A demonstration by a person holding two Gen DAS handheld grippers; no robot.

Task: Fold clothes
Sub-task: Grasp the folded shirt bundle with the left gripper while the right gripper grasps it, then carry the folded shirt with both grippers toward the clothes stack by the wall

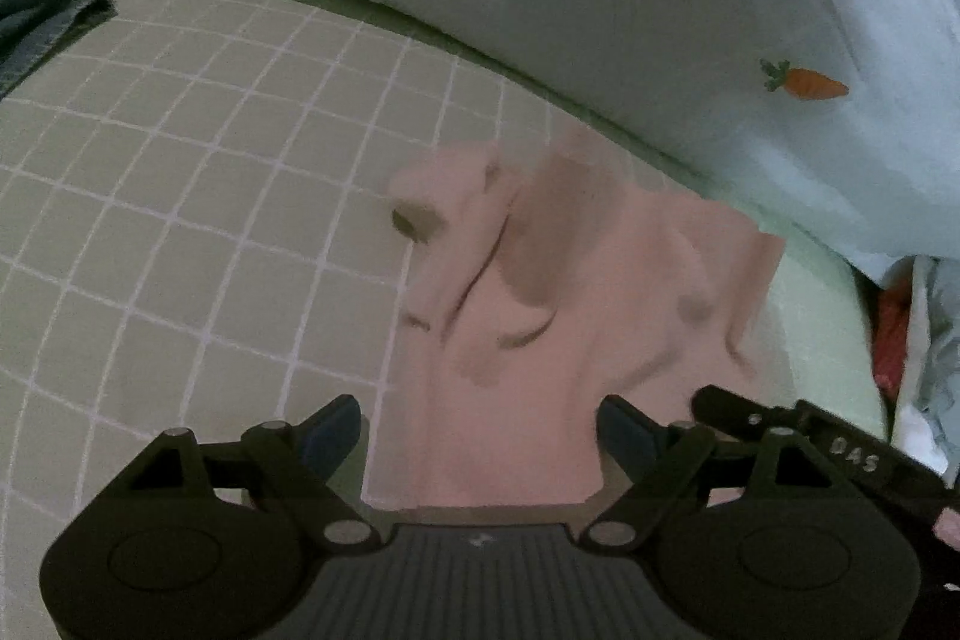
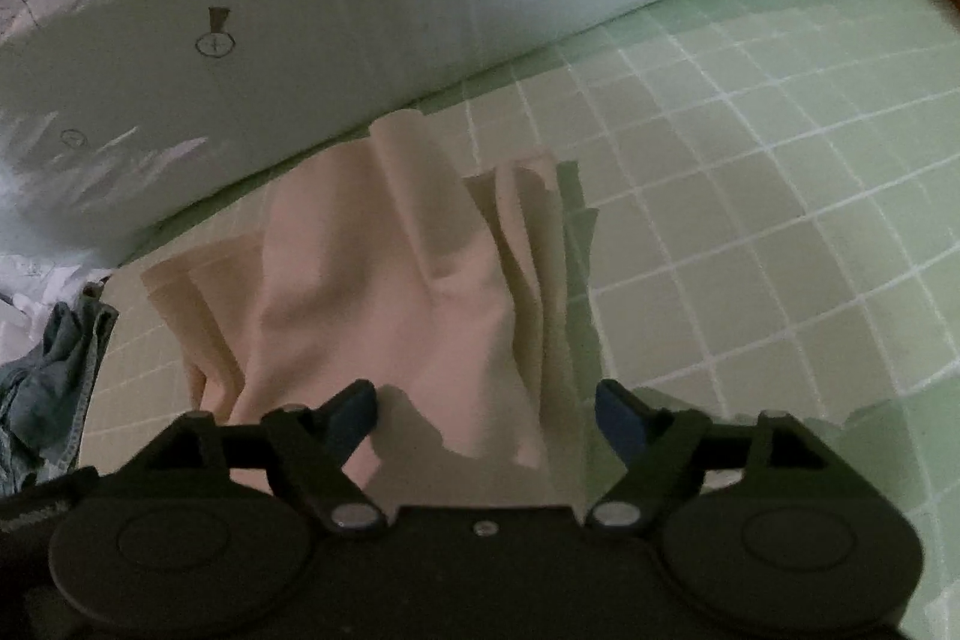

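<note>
Left wrist | pink garment (image 1: pixel 540 328) loose between wide jaws | right jaws wide too

A bed (image 1: pixel 180 148) spread with a pale green sheet checked in thin white lines carried the laundry.

A rumpled, pale pink cloth garment (image 1: pixel 540 316) lay crumpled on the sheet near a white quilt printed with orange carrots (image 1: pixel 600 40), which was bunched along the bed's far side. A crumpled grey-blue denim garment (image 2: pixel 54 370) rested on the sheet well apart from the pink one, beside the quilt's end.
</note>
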